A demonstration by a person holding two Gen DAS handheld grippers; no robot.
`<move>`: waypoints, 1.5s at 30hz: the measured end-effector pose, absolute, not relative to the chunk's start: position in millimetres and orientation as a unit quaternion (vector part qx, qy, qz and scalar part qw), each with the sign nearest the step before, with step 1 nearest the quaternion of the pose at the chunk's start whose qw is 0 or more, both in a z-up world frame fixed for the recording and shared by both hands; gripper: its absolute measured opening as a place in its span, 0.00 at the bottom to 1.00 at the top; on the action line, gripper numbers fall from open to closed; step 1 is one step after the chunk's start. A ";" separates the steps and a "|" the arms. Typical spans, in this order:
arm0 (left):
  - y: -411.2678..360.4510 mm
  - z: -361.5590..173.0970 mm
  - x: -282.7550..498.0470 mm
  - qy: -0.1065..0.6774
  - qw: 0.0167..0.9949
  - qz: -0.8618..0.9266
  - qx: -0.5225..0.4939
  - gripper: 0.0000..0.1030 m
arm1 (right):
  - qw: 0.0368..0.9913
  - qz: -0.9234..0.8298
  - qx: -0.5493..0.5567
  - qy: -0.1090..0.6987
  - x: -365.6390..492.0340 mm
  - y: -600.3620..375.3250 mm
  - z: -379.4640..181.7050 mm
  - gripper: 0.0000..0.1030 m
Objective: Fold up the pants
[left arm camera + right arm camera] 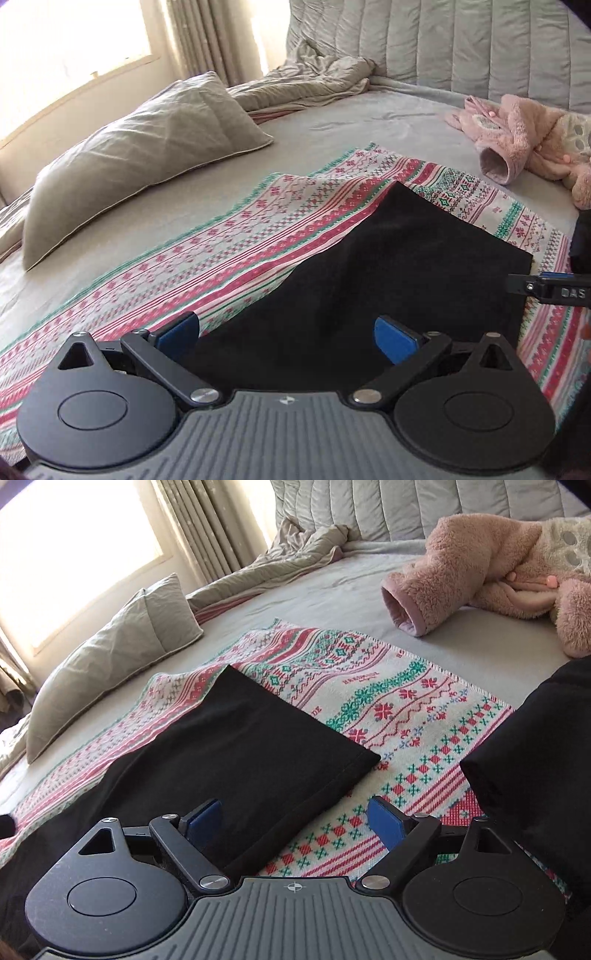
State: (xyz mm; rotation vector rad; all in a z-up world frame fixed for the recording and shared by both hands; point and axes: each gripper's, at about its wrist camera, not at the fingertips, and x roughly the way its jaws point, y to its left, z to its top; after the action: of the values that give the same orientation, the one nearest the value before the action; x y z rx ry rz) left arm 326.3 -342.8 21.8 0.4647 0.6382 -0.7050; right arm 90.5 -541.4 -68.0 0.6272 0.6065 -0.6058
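Black pants [236, 746] spread out on a patterned woven blanket [406, 701] on the bed [332, 114].

Both grippers hang just over them, left gripper [288, 334] and right gripper [293, 818] with jaws wide apart, gripping nothing. Grey pillow [140, 155] off to the side, fuzzy pink garment [461, 572] near the headboard [461, 40].

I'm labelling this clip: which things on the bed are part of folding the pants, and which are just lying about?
Part of the job:
black pants
patterned cloth under them
left hand-held gripper, open
right hand-held gripper, open

Lying about:
grey pillow
pink fleece garment
crumpled grey blanket
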 end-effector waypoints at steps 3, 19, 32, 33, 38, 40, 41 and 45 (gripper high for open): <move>-391.7 -6.8 360.6 0.318 0.850 -0.363 0.209 1.00 | 0.864 -0.284 0.322 0.263 85.2 -552.9 -70.7 0.80; -501.5 -41.5 427.0 0.349 0.812 -0.465 0.058 0.63 | 0.841 -0.304 0.413 0.171 62.9 -583.6 -95.5 0.22; -506.9 -27.1 407.6 0.280 0.827 -0.487 0.021 0.20 | 0.863 -0.344 0.350 0.118 52.5 -569.3 -72.1 0.04; -508.8 -30.6 408.4 0.283 0.827 -0.485 0.019 0.20 | 0.863 -0.346 0.349 0.119 53.1 -570.1 -71.6 0.04; -516.7 -56.7 412.5 0.307 0.826 -0.471 0.023 0.20 | 0.847 -0.355 0.359 0.165 61.5 -577.5 -82.5 0.04; -515.3 -56.8 418.0 0.319 0.825 -0.467 0.004 0.23 | 0.837 -0.358 0.370 0.184 63.7 -581.5 -88.8 0.04; -515.5 -56.0 418.7 0.321 0.828 -0.460 0.004 0.25 | 0.834 -0.358 0.375 0.188 63.7 -582.7 -91.4 0.04; -509.0 -42.1 408.9 0.306 0.847 -0.434 0.017 0.53 | 0.839 -0.357 0.366 0.186 63.3 -579.3 -88.9 0.15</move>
State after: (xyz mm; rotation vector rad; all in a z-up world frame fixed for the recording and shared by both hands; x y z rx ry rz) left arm 408.9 -509.0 -42.1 0.0352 0.6456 -0.9143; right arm 63.3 -579.4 -88.9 0.7742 0.3944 -0.7546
